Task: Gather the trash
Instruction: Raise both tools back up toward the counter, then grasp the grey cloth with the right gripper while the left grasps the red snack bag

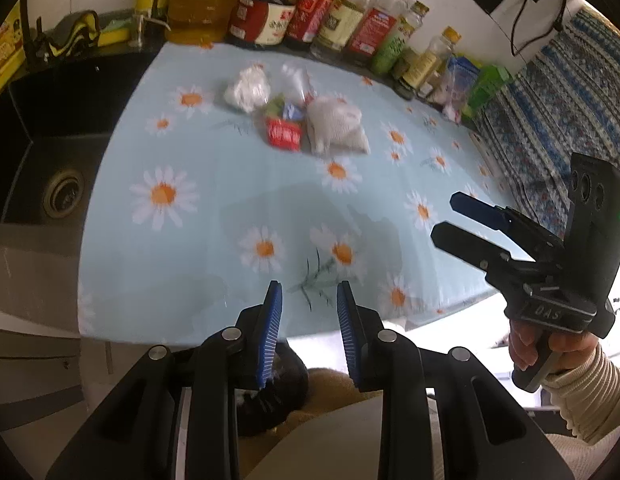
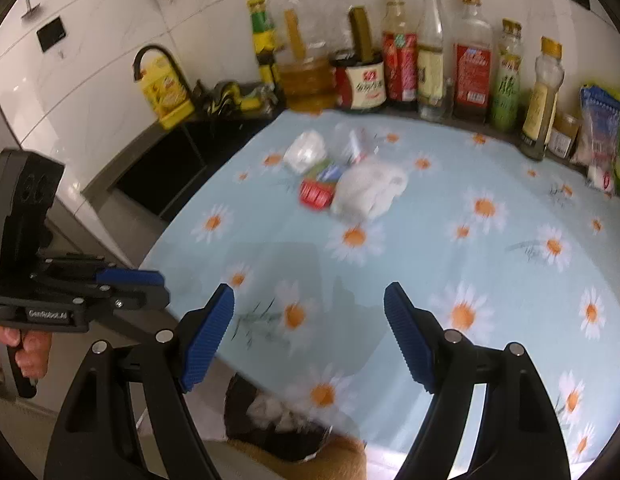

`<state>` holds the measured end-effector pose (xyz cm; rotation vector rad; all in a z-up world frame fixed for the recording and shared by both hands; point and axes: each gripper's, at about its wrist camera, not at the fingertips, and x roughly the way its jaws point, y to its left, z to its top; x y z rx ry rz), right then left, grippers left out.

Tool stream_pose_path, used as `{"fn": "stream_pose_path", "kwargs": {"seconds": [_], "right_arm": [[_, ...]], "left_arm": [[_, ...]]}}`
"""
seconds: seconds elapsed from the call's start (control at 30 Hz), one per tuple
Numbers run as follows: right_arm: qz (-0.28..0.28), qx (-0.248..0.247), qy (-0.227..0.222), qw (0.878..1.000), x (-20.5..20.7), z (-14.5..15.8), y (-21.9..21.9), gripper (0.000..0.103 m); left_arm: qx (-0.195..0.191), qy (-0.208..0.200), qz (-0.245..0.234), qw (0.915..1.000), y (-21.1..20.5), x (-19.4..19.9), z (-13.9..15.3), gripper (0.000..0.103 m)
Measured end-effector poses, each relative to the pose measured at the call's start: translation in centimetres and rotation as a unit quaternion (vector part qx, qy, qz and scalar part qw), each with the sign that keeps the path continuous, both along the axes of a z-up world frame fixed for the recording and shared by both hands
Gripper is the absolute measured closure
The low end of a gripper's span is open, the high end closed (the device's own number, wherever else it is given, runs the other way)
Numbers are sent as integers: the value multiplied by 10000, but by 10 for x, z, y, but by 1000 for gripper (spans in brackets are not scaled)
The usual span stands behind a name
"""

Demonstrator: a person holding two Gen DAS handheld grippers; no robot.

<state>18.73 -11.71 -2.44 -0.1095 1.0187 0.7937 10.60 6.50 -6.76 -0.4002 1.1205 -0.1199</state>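
Trash sits in a small cluster on the daisy-print cloth [image 1: 198, 264], well ahead of both pairs of jaws and touching neither. From the left gripper [image 1: 309, 300], whose blue pads stand a narrow gap apart with nothing between them, the pile lies straight ahead and far off: a crumpled white tissue [image 1: 248, 88] to the left, a red wrapper [image 1: 284, 134] in the middle with a small green and blue scrap just behind it, and a grey-white wadded bag [image 1: 335, 126] to the right, touching the wrapper. The right gripper [image 2: 309, 300] holds its jaws wide and empty; from it the same pile lies ahead and slightly left, the wadded bag nearest, the red wrapper just beside it on the left. Below the jaws, past the cloth's near edge, a dark bin [image 2: 270, 428] shows with pale scraps inside. A row of sauce bottles [image 2: 429, 60] lines the wall beyond the pile.
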Motion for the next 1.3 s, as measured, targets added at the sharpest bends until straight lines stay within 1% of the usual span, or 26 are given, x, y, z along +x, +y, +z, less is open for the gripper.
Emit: {"fn": "stream_pose_path", "kwargs": {"seconds": [0.13,0.27,0.43,0.53,0.57,0.6,0.63,0.73,0.8,1.0,1.07,1.13,1.17,1.2,1.27,1.3], "right_arm": [[-47,83,-19,10000,26,-1,-1,26],[-12,116,-16,9999,53,-5,7,26],[91,79,211,9997,90,-17,20,26],[110,18,189,9998,109,-22,26,26],[106,34,226,9997,114,-23,27,26],[100,62,294,9995,120,-26,28,26],[98,73,371,9992,125,-29,29,26],[156,90,619,9979,140,-42,36,26],[241,26,572,9981,144,-47,41,26],[377,27,739,9966,157,-61,48,27],[387,21,874,9954,161,-68,50,35],[414,-12,988,9942,163,-74,52,42],[428,-38,1031,9937,164,-77,53,42],[444,-36,1060,9934,164,-79,53,44],[500,-51,1055,9931,164,-80,54,50],[517,-69,1046,9931,164,-81,54,51]], "left_arm": [[52,-43,241,9997,4,12,3,76],[158,-55,383,9991,6,22,7,76],[296,-31,569,9979,6,37,11,76],[342,-52,700,9969,6,44,15,75],[335,-55,753,9966,7,46,15,65],[286,-88,842,9960,8,47,16,58],[251,-106,898,9956,8,48,17,58],[315,-74,973,9947,6,53,17,58],[330,-64,1017,9942,4,56,18,58],[412,-19,1118,9929,0,65,18,58],[436,0,1143,9925,-2,68,18,58],[444,37,1166,9922,-3,72,16,56],[452,58,1187,9919,-3,73,16,51],[453,78,1217,9915,-3,74,15,50],[459,105,1230,9913,-3,76,14,50],[484,130,1236,9911,-4,77,13,49]]}}
